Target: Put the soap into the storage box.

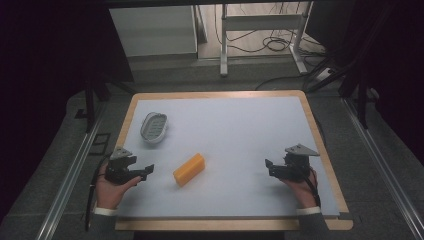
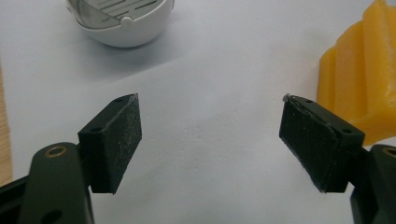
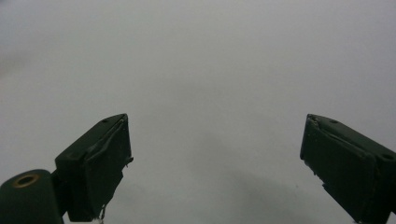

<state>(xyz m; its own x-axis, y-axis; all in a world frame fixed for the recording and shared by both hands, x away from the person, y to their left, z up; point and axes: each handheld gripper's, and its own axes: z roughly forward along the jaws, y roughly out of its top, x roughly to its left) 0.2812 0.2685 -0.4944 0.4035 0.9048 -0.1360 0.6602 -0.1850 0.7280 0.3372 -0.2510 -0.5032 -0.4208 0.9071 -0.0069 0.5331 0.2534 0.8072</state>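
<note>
A yellow ridged bar, like a block of soap (image 1: 189, 169), lies on the pale mat near the middle front of the table. A white oval dish with a slotted insert (image 1: 153, 126) stands behind it to the left. My left gripper (image 1: 148, 171) rests low at the front left, jaws wide apart with nothing between them. In the left gripper view the yellow bar (image 2: 362, 79) sits just past the right jaw, and the white dish (image 2: 122, 21) is ahead at the top left. My right gripper (image 1: 269, 166) is at the front right, open over bare mat (image 3: 210, 93).
The table (image 1: 220, 94) has a wooden rim around the pale mat. Beyond its far edge stand a white cabinet (image 1: 155, 30) and a metal frame with cables (image 1: 265, 35). A metal rail runs along each side of the table on the floor.
</note>
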